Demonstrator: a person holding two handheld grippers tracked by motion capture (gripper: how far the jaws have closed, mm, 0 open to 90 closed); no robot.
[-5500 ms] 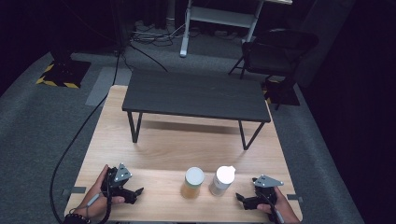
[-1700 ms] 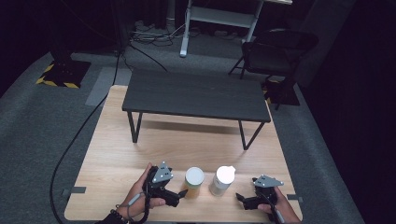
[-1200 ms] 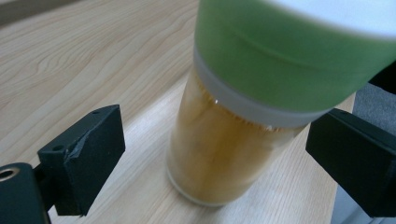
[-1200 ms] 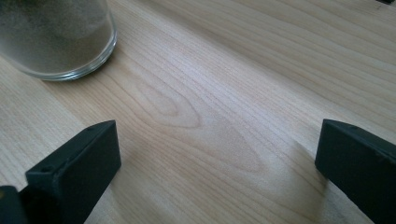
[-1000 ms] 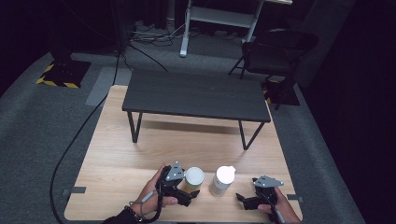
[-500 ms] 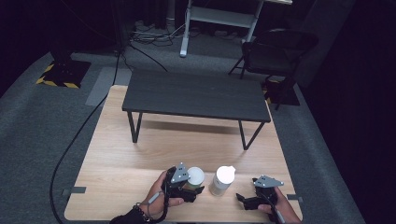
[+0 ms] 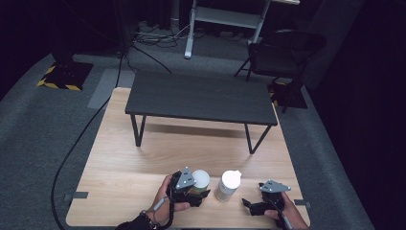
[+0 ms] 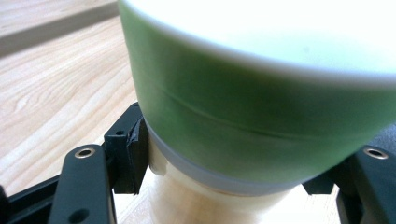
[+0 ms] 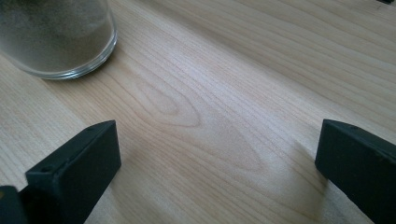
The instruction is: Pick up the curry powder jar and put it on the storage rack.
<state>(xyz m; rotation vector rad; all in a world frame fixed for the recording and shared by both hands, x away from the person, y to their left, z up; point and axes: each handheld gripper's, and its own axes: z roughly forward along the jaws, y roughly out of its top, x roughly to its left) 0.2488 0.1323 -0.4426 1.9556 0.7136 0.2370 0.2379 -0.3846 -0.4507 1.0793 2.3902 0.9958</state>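
A small container with a white top and a green band [image 7: 201, 178] stands near the front of the wooden table [image 7: 143, 163]. My left gripper [image 7: 198, 197] reaches it from the left, and its jaws have just been closing on it. In the left gripper view the pads [image 8: 135, 154] press on the cream lower part of the container [image 8: 252, 102], under a grey ring. Right of it stands a glass jar with a white lid [image 7: 228, 184]. My right gripper [image 7: 249, 207] rests open on the wood, with the jar's glass base [image 9: 56, 37] ahead and to the left of its jaws.
A low dark bench-like table [image 7: 201, 98] stands on the far half of the wooden table. A black chair [image 7: 282, 52] and a white frame stand on the floor beyond. A cable [image 7: 72, 148] runs along the left edge.
My left gripper has slid right from the table's left front up to the green container and closed around its base. The right gripper and the glass jar have stayed put.
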